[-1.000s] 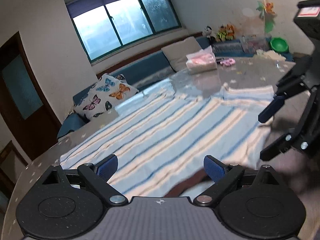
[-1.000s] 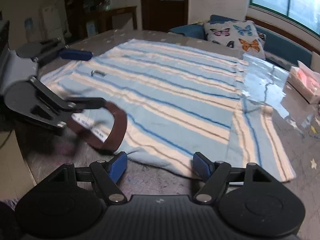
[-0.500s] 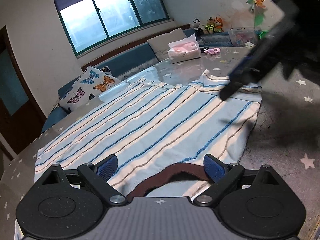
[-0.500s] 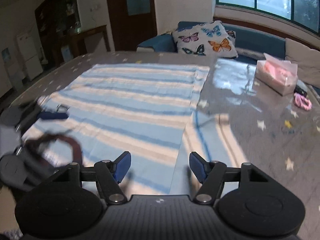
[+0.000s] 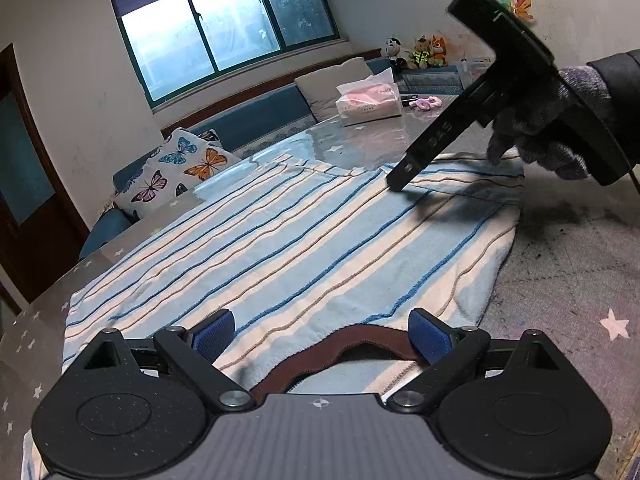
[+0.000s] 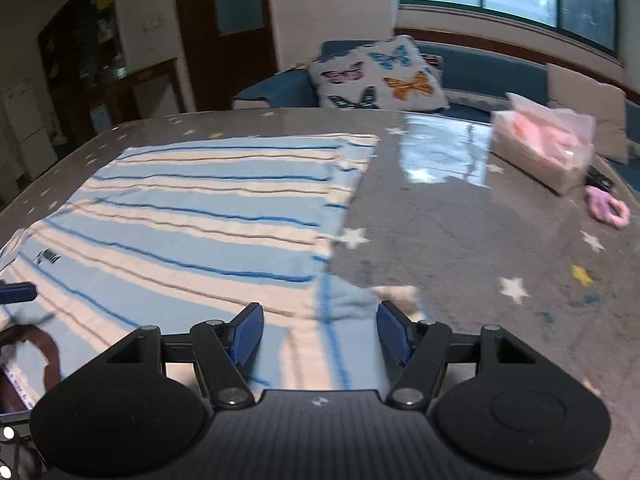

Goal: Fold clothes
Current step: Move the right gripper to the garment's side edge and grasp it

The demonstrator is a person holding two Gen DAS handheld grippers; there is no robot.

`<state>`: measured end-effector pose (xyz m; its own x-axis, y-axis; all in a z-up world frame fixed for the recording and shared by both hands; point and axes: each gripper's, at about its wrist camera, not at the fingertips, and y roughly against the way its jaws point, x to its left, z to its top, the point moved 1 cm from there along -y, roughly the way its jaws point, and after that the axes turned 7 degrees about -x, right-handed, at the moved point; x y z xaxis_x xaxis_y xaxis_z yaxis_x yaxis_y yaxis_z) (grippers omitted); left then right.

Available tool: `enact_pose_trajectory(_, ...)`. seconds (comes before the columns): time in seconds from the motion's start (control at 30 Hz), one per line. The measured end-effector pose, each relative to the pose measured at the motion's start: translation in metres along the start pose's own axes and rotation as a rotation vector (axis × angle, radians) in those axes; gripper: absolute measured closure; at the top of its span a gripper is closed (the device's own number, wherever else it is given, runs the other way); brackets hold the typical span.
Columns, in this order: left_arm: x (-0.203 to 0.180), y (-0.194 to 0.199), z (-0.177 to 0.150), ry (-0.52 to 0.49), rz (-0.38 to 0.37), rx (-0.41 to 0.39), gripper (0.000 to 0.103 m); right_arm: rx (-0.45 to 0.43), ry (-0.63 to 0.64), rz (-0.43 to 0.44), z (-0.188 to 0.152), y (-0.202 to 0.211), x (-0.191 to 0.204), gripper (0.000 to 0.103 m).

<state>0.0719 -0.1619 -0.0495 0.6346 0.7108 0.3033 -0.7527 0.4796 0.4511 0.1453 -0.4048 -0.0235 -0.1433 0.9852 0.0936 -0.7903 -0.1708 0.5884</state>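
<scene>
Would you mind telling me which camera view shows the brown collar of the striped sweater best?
The left wrist view: the brown collar arcs in sharp focus between that camera's own blue pads, its whole curve visible against the striped sweater. The right wrist view catches only a blurred piece of it at the left edge.

sweater's label print [image 6: 17,386] too blurred
</scene>
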Motion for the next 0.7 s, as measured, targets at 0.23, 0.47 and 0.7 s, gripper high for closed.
enact_pose_trajectory(0.23,-0.001,-0.001,0.0,0.004,0.007,0.0,0.006,-0.027,-0.042,-0.037,-0.005,0.028,-0.013,0.038)
enact_pose_trajectory(0.47,-0.002,-0.001,0.001,0.007,0.017,0.004,0.006,-0.005,-0.046,-0.148,-0.027,0.053,-0.021,0.038)
enact_pose_trajectory(0.7,0.003,0.002,0.007,0.041,0.041,-0.007,0.004,-0.003,-0.098,-0.19,-0.046,0.076,-0.031,0.038)
